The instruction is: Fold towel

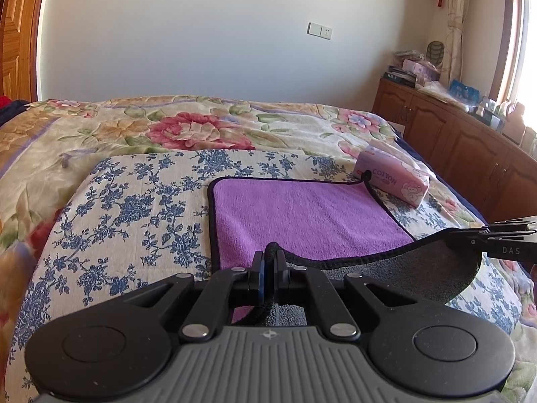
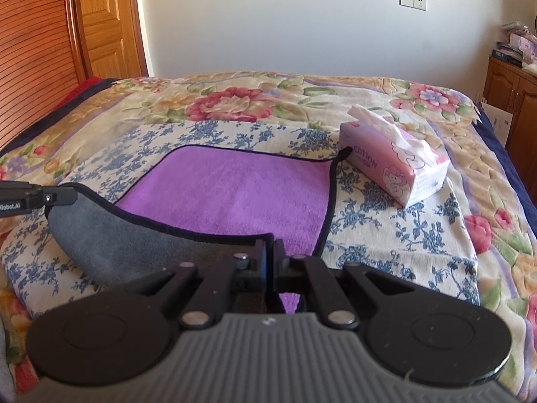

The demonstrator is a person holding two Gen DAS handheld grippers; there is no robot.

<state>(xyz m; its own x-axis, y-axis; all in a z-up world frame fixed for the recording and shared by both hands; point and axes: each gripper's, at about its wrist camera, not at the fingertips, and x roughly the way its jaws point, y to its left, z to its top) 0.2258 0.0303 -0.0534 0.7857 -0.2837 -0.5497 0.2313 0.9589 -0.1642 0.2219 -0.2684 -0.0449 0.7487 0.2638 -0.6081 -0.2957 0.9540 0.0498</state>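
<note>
Towel (image 1: 302,211) is lying purple side up on the bed (image 1: 134,201), its near edge lifting, grey underside showing. Left gripper (image 1: 268,262) is clamping the near left corner; right gripper (image 2: 270,252) is pinching the near right corner. Farther off, the towel's loop is touching the tissue pack (image 2: 392,164). Carrying the edge forward unevenly is likely risking a skewed fold or nudging the pack.

The towel (image 1: 302,215) is fuzzy purple terry with a matt grey underside and corded black trim. Both grippers, left (image 1: 268,262) and right (image 2: 271,252), are matt black plastic with shiny metal pins. The tissue pack (image 2: 392,164) is glossy film.
</note>
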